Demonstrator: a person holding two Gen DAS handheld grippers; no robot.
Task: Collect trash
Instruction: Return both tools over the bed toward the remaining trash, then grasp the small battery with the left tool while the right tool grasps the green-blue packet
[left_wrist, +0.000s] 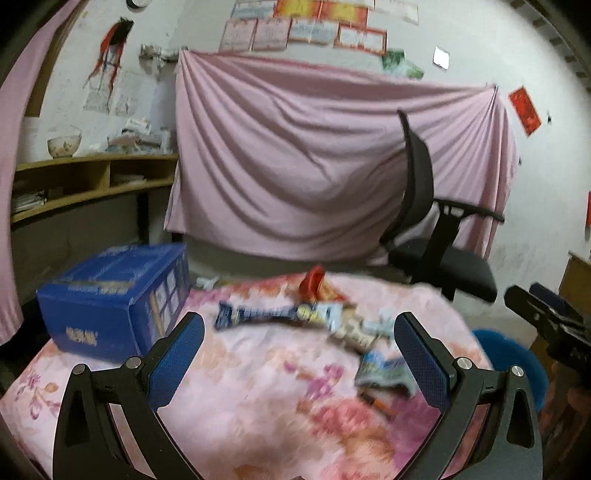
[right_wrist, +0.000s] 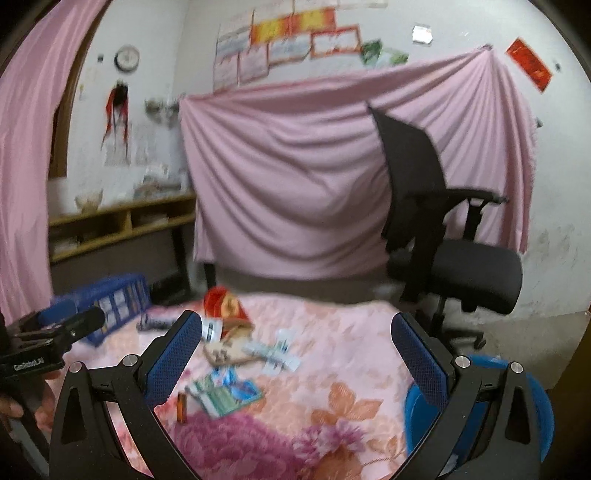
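The trash lies in a loose heap on the flowered cloth of the bench (left_wrist: 240, 398), ahead of both grippers. In the left wrist view a long blue wrapper (left_wrist: 258, 315) lies straight ahead of the left gripper (left_wrist: 301, 354), beyond its fingertips, with a red packet (left_wrist: 312, 282) farther behind it and a folded green and blue paper (left_wrist: 382, 373) close to its right finger. In the right wrist view the same paper (right_wrist: 227, 393) lies just ahead of the right gripper (right_wrist: 297, 356), nearer its left finger, with white slips (right_wrist: 275, 354) beyond it and a small brown stick (right_wrist: 181, 408) beside the paper.

Both grippers have their jaws spread wide, and nothing is between the pads. I judge they are held open like this because no piece is chosen yet and each must fit around flat, thin litter.

A blue bin (right_wrist: 421, 402) stands low to the right of the right gripper, behind its right finger, probably placed there to receive the trash. A blue box (left_wrist: 110, 291) sits on the bench, ahead and to the left of the left gripper. An office chair (left_wrist: 439, 236) and a pink sheet (left_wrist: 295, 158) stand farther behind.
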